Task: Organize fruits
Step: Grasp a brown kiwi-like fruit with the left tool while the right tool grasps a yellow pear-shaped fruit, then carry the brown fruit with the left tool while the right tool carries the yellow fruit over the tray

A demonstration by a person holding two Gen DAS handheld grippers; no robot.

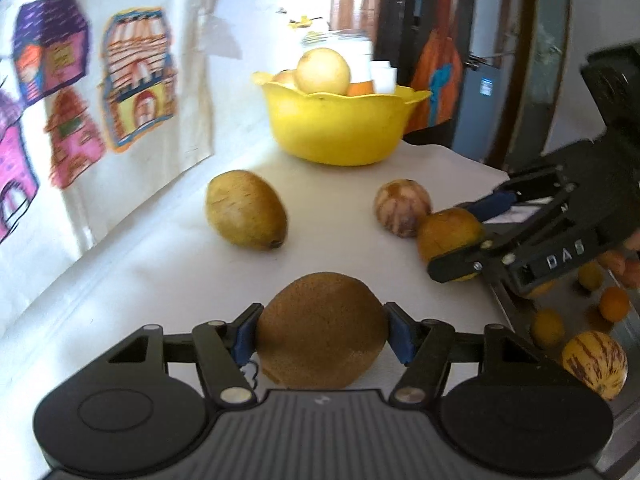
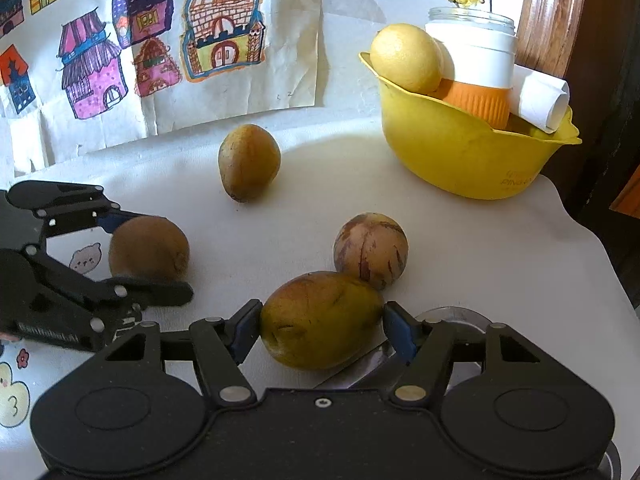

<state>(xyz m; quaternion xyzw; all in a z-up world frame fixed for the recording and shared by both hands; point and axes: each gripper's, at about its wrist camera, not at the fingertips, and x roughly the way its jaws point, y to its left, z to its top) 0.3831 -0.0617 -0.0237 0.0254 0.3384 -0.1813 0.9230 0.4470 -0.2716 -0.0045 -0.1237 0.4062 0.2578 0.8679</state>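
Note:
My left gripper (image 1: 322, 330) is shut on a brown rough-skinned fruit (image 1: 322, 330), low over the white table; it also shows in the right wrist view (image 2: 149, 248). My right gripper (image 2: 322, 322) is shut on a yellow-brown mango (image 2: 322, 318), seen in the left wrist view (image 1: 448, 232) too. A striped round fruit (image 2: 371, 250) touches that mango on its far side. Another mango (image 2: 248, 162) lies alone further back. A yellow bowl (image 2: 460, 160) at the back right holds a yellow round fruit (image 2: 406, 58).
The bowl also holds a white-and-orange cup (image 2: 476, 76) and a paper roll (image 2: 540, 100). A metal tray (image 1: 568, 300) at the right holds several small orange fruits and a striped fruit (image 1: 594, 364). A children's drawing (image 2: 160, 40) hangs on the back wall. The table edge (image 2: 592, 240) curves at right.

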